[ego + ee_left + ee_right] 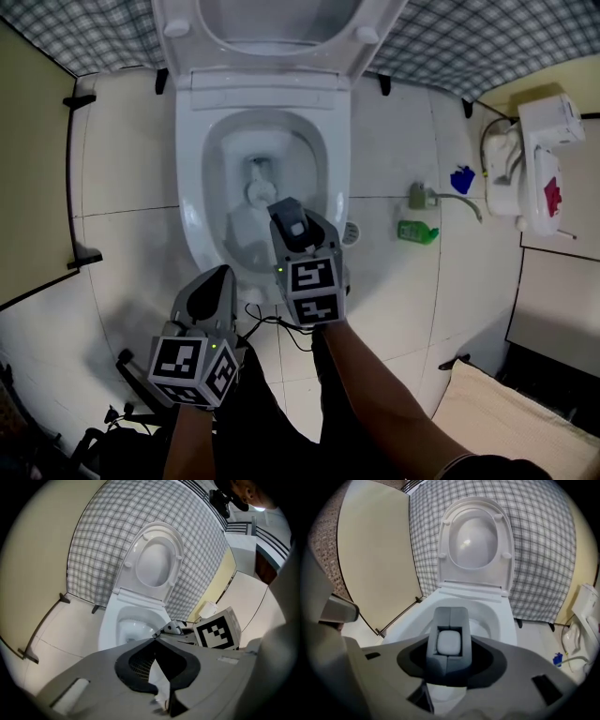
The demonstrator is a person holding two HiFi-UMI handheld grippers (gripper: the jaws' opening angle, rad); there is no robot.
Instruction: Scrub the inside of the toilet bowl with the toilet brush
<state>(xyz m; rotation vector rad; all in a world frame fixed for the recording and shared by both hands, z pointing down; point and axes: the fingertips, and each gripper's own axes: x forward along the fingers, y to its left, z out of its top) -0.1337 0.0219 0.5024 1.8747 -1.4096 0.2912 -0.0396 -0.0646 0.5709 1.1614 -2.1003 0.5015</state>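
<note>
Left gripper, fingers pinched together on nothing, hangs short of the toilet bowl, whose front rim lies just ahead of its fingertips. Beyond them the raised seat stands upright. Right gripper clamps the grey handle block of the toilet brush between its fingers, aimed down into the bowl. The brush head is hard to make out against the white porcelain. Scrubbing looks at most under way; how much of the bowl is left cannot be told. Well right of those fingers lies a green bottle.
</note>
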